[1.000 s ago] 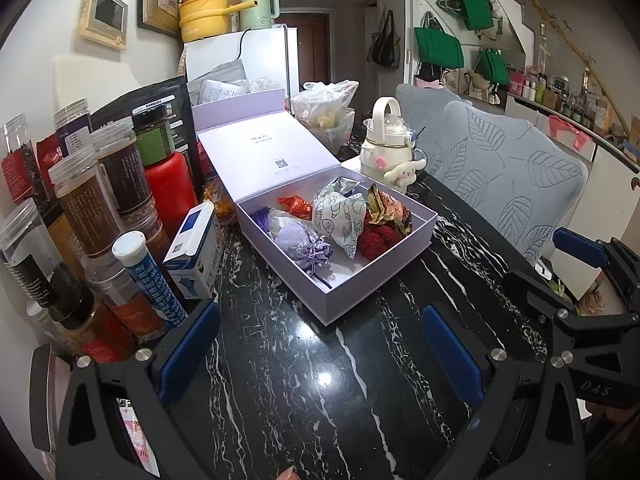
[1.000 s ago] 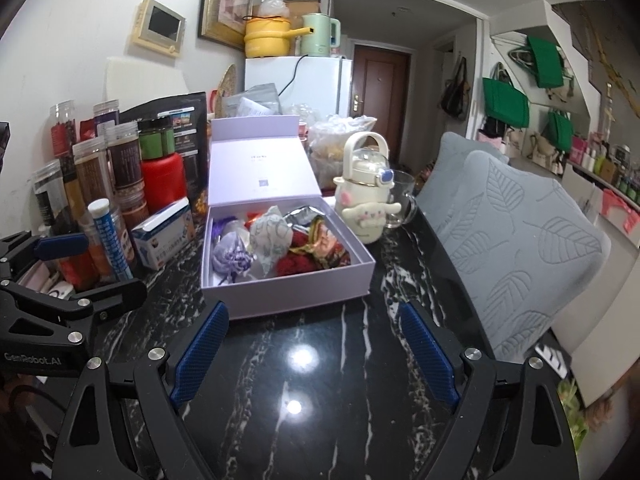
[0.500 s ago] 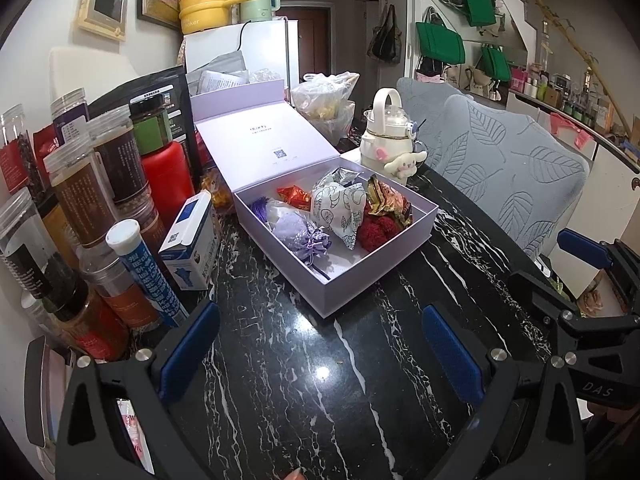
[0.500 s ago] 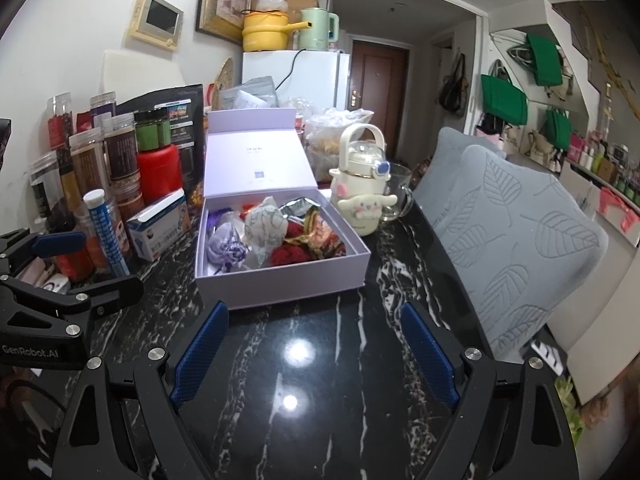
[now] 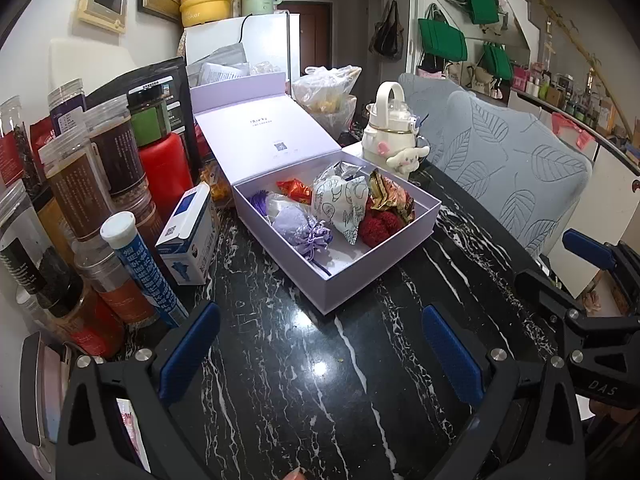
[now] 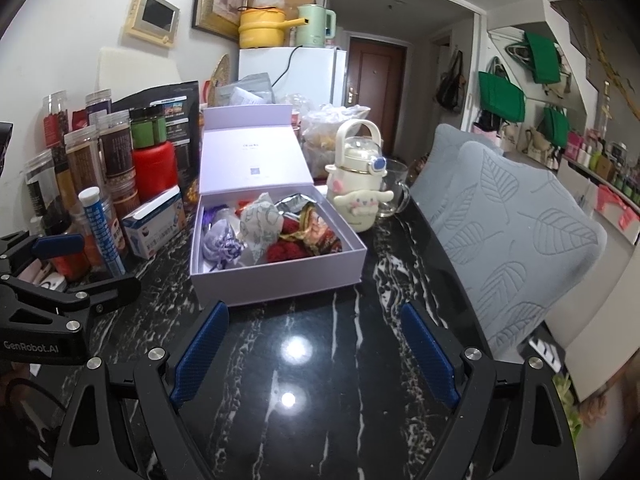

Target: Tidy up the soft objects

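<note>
Change: your left gripper (image 5: 320,344) sits slightly farther from the lilac cardboard box (image 5: 384,256) than before
Fingers: both yours released, right gripper (image 6: 314,344) too, empty
Contents: crinkly sachets (image 5: 344,204)

Your left gripper (image 5: 318,350) & right gripper (image 6: 314,350) both tilt down over the desk (image 6: 320,400), side by side, jaws wide apart, nothing between them.

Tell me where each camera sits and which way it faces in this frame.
Left wrist: on the left tool, angled down over the black marble table at the open lilac box; own blue fingers show, the right tool at right edge.
Right wrist: on the right tool, facing the same box head-on; own fingers show, the left tool at left edge.
Shared: box, table, cream bottle, both tools open and empty.
</note>
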Demonstrator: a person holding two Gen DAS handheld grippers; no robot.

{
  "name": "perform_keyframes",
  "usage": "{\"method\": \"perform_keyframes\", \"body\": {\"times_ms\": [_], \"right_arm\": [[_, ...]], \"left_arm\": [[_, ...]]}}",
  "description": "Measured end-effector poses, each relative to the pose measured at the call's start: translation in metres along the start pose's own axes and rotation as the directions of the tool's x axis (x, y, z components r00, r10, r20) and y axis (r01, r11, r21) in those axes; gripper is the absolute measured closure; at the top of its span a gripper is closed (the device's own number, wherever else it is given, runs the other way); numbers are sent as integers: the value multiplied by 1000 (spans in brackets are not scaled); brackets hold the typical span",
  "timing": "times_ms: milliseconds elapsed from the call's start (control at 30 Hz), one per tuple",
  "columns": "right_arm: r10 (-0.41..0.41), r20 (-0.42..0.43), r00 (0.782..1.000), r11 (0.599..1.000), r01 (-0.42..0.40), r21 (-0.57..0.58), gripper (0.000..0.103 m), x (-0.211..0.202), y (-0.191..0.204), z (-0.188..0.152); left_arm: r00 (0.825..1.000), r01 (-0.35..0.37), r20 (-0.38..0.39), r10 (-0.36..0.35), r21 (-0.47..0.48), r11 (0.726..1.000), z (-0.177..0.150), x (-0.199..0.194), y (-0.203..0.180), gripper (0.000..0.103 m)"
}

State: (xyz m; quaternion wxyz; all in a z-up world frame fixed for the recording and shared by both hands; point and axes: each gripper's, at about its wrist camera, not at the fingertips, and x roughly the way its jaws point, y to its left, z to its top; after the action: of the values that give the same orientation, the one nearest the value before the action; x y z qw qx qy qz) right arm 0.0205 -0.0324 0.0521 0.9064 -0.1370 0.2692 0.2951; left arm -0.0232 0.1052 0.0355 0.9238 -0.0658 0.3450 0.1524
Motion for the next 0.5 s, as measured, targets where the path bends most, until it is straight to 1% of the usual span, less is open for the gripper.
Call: {"method": "perform_keyframes", "body": {"times_ms": [300, 500], "right_arm": [[-9, -13, 1000, 1000, 9, 8, 14, 3, -1, -1], [-10, -20, 1000, 1000, 10, 15, 14, 4, -2, -1]], "left_arm": [[1000, -13, -4, 13, 8, 1000, -2, 2, -1, 0], [1000, -6, -8, 6, 8, 1000, -3, 3, -2, 0]]}}
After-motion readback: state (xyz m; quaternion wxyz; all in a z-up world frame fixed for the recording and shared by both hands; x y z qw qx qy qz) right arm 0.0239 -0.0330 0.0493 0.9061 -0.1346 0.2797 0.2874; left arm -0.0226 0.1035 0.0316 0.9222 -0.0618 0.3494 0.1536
